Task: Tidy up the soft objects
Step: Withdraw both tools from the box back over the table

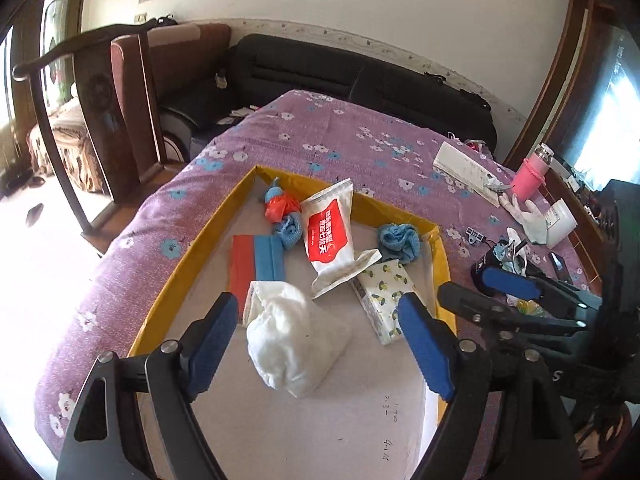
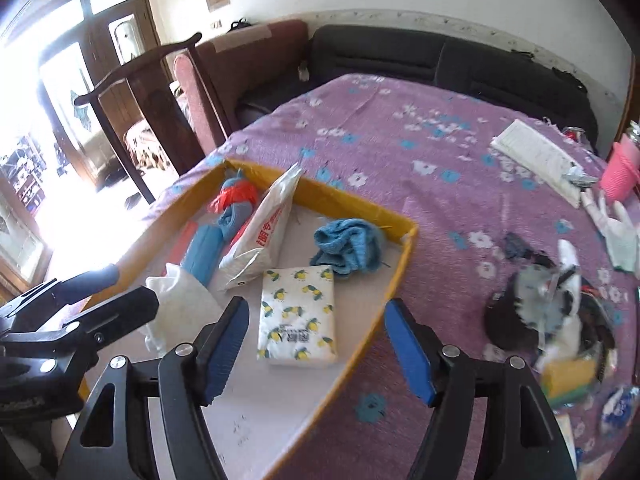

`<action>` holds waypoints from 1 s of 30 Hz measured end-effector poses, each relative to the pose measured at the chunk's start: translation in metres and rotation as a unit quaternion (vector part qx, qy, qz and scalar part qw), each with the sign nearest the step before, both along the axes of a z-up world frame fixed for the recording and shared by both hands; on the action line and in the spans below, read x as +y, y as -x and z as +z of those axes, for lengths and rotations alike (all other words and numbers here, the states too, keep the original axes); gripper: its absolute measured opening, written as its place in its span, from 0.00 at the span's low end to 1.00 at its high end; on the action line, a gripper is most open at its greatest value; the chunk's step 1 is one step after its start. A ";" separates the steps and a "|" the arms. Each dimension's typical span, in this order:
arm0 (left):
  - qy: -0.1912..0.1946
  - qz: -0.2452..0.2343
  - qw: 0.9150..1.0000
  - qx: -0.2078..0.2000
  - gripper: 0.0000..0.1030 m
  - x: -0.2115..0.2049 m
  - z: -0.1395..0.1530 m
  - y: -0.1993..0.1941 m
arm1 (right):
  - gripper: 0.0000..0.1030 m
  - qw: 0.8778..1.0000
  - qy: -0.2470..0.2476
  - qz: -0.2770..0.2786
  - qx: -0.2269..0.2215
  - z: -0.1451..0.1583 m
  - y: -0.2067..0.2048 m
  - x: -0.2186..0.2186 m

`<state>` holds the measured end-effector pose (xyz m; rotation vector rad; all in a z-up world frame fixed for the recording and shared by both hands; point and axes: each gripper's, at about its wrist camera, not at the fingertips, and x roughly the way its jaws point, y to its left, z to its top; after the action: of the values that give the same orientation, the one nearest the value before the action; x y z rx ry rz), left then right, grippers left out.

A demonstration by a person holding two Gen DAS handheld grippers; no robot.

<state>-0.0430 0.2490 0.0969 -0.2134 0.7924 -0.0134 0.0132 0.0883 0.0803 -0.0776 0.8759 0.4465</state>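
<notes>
A yellow-rimmed cardboard tray [image 1: 188, 264] [image 2: 400, 276] lies on the purple flowered cloth. In it are a white crumpled cloth [image 1: 288, 340] [image 2: 180, 292], a lemon-print tissue pack [image 1: 386, 296] [image 2: 298, 316], a white-and-red pouch [image 1: 332, 232] [image 2: 264, 232], a blue knitted piece [image 1: 400, 240] [image 2: 348, 244], a red-and-blue pad [image 1: 256, 268] and a blue-and-red bundle [image 1: 282, 210] [image 2: 234, 200]. My left gripper [image 1: 320, 344] is open above the white cloth. My right gripper [image 2: 316, 344] is open above the tissue pack and shows in the left view [image 1: 480, 288].
To the right of the tray lie a heap of mixed items [image 2: 552, 312], a white glove [image 1: 528, 216] [image 2: 616, 228], a white booklet [image 1: 468, 168] [image 2: 536, 156], a pink bottle [image 1: 532, 172] and a white jar [image 1: 560, 222]. A wooden chair [image 1: 116, 112] and dark sofa [image 1: 360, 80] stand behind.
</notes>
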 end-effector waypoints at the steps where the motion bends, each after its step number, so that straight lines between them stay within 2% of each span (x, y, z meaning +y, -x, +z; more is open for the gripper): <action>1: -0.011 0.002 1.000 -0.004 0.79 -0.004 0.002 0.004 | 0.74 1.000 -0.007 -0.006 -0.002 0.003 0.006 -0.009; 6: -0.051 0.006 0.998 -0.020 0.80 -0.030 0.011 0.021 | 0.75 0.999 -0.022 -0.029 -0.016 0.010 0.033 -0.047; 19: -0.088 -0.047 0.995 -0.030 0.84 -0.105 0.021 0.050 | 0.79 0.989 -0.061 -0.124 -0.052 0.025 0.097 -0.168; 25: -0.093 -0.075 0.992 -0.028 0.84 -0.138 0.021 0.059 | 0.79 0.980 -0.086 -0.177 -0.040 0.015 0.115 -0.226; 30: -0.075 -0.109 0.991 -0.010 0.84 -0.159 0.012 0.066 | 0.79 0.971 -0.103 -0.211 -0.037 0.009 0.132 -0.261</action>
<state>-0.1086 0.0901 0.1092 0.0164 0.7907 -0.1603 -0.1184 -0.1724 0.0892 0.2784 0.7438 0.1317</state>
